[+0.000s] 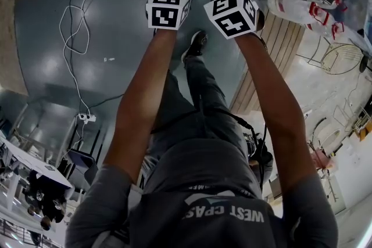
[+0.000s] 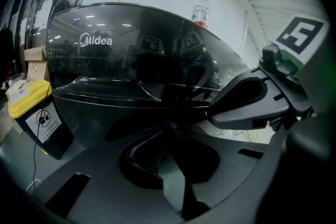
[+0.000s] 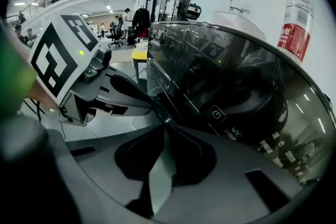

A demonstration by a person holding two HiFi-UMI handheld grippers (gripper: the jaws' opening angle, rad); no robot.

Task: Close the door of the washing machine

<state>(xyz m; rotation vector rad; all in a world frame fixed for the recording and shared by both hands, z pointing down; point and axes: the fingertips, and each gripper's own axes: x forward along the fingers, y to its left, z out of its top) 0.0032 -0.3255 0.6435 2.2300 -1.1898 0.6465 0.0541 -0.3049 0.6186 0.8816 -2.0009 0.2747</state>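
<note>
2 bare forearms reach forward in the head view; the left gripper (image 2: 169, 128) has its 2 jaws drawn together, tips touching the front edge of the washing machine door (image 2: 121, 55), nothing between them; the right gripper (image 3: 164, 124) sits just beside it toward the front right corner, its jaws likewise together, tips against the same edge near a power symbol (image 3: 216, 113); the dark glass door lies low over the machine, though whether it is fully seated I cannot tell; 1 water bottle (image 3: 294, 10) stands upright at the far edge; a yellow-lidded bin (image 2: 31, 113) stands left of the machine.
</note>
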